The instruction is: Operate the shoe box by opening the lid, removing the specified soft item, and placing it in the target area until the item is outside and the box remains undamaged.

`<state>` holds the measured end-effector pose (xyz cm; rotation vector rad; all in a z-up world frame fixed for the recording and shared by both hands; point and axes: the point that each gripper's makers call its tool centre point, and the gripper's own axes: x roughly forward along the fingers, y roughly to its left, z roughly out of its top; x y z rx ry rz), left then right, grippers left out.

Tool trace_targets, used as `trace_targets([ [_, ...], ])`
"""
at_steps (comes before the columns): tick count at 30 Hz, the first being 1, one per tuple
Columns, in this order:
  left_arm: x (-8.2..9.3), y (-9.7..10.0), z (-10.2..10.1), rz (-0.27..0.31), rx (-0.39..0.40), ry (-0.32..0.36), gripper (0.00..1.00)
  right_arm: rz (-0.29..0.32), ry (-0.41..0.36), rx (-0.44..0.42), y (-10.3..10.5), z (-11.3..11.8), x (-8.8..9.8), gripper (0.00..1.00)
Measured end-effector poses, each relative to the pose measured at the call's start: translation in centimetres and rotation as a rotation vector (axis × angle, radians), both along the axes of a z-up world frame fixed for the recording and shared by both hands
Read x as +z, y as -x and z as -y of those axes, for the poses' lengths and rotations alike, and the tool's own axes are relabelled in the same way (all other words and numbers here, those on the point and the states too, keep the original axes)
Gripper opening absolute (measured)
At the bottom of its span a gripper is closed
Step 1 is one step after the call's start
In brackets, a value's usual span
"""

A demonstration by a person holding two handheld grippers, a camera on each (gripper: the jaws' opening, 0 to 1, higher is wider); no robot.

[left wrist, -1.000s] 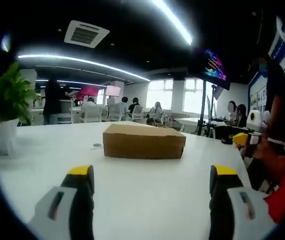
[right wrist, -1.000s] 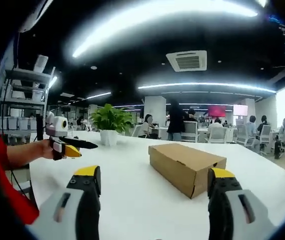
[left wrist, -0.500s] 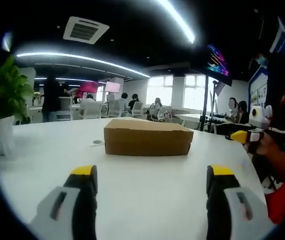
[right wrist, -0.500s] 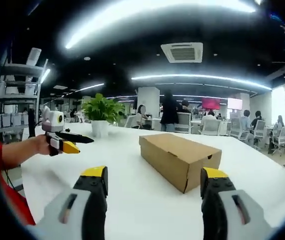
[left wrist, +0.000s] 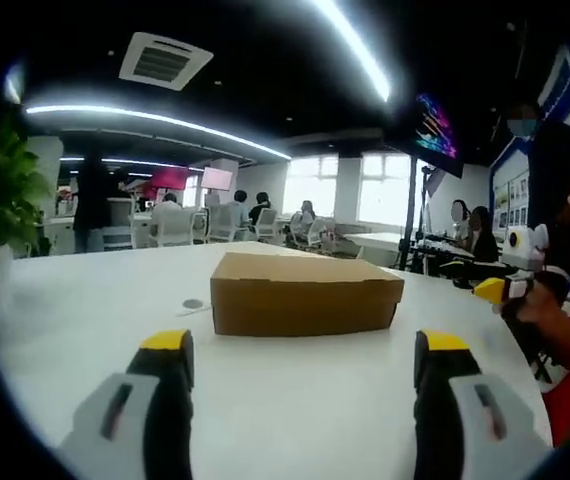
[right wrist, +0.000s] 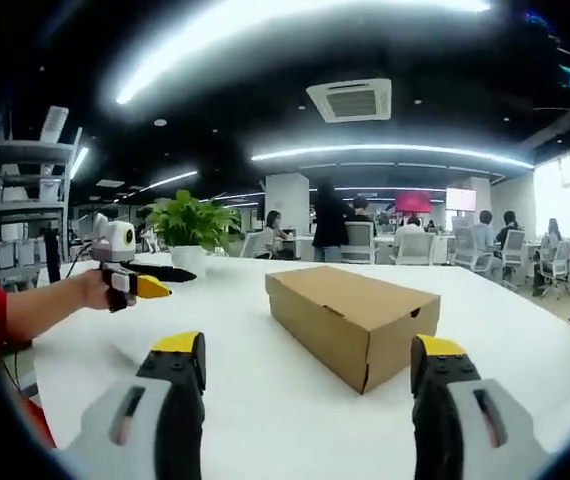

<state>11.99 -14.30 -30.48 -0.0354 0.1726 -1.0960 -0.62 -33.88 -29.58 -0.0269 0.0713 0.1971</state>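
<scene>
A brown cardboard shoe box (left wrist: 305,294) lies on the white table (left wrist: 295,400) with its lid down; the right gripper view has it as the shoe box (right wrist: 350,318) ahead and slightly right. My left gripper (left wrist: 300,350) is open, its jaws wide apart and short of the box. My right gripper (right wrist: 305,355) is open too, a little way from the box's near corner. The left gripper (right wrist: 135,283) appears at the left of the right gripper view, held in a hand. The right gripper (left wrist: 505,285) shows at the right edge of the left gripper view.
A potted green plant (right wrist: 190,235) in a white pot stands on the table beyond the box. A small round mark (left wrist: 193,304) lies on the table left of the box. People sit at desks in the background. Shelving (right wrist: 20,215) stands at far left.
Both cameras have drifted closer to the box, which looks slightly larger. In the left gripper view the plant has slid toward the left edge. The jaws stay apart.
</scene>
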Motion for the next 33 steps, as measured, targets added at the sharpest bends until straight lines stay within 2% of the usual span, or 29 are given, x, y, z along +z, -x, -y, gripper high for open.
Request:
trace_targets([
  [2, -0.7, 0.0, 0.9, -0.002, -0.02, -0.013, 0.95, 0.05, 0.011, 0.002, -0.3, 0.0, 0.4, 0.89],
  [4, -1.1, -0.1, 1.3, -0.016, -0.025, -0.016, 0.96, 0.052, 0.01, -0.012, -0.5, 0.1, 0.2, 0.91],
  [5, -1.4, -0.3, 1.3, -0.054, -0.013, 0.002, 0.96, 0.058, 0.018, -0.021, -0.6, 0.1, 0.1, 0.91],
  [6, -1.1, -0.5, 1.5, -0.067, 0.003, 0.044, 0.96, 0.055, 0.019, -0.032, -0.7, 0.2, -0.1, 0.91],
  [9, -1.6, -0.2, 2.1, -0.081, -0.015, 0.111, 0.97, 0.023, -0.008, -0.037, -0.8, 0.0, -1.2, 0.9],
  [11, -2.2, -0.2, 2.4, -0.094, -0.021, 0.094, 0.97, 0.003, -0.004, -0.016, -1.1, -0.2, -1.9, 0.89],
  [12, -3.0, -0.3, 2.5, -0.103, -0.03, 0.053, 0.97, -0.005, 0.01, -0.013, -1.2, -0.3, -2.2, 0.89],
  [14, -3.1, -0.8, 2.6, -0.079, -0.025, 0.026, 0.97, -0.021, 0.027, -0.019, -1.4, -0.2, -2.5, 0.85],
  [17, -2.8, -1.5, 3.0, -0.072, -0.025, 0.018, 0.96, -0.036, 0.052, -0.023, -1.6, -0.4, -2.6, 0.82],
  [20, -2.9, -2.2, 2.5, -0.079, -0.021, 0.009, 0.96, -0.032, 0.027, -0.031, -1.7, -0.1, -2.4, 0.82],
  [25, -2.6, -2.1, 2.6, -0.088, -0.017, 0.021, 0.95, -0.033, 0.01, -0.038, -2.0, 0.3, -2.2, 0.83],
  [29, -2.9, -2.7, 3.1, -0.076, -0.04, -0.014, 0.95, -0.005, 0.01, -0.047, -2.5, 0.7, -1.5, 0.85],
  [33, -2.9, -4.0, 3.4, -0.066, -0.051, -0.027, 0.95, 0.055, 0.031, -0.04, -3.0, 0.6, -0.4, 0.85],
])
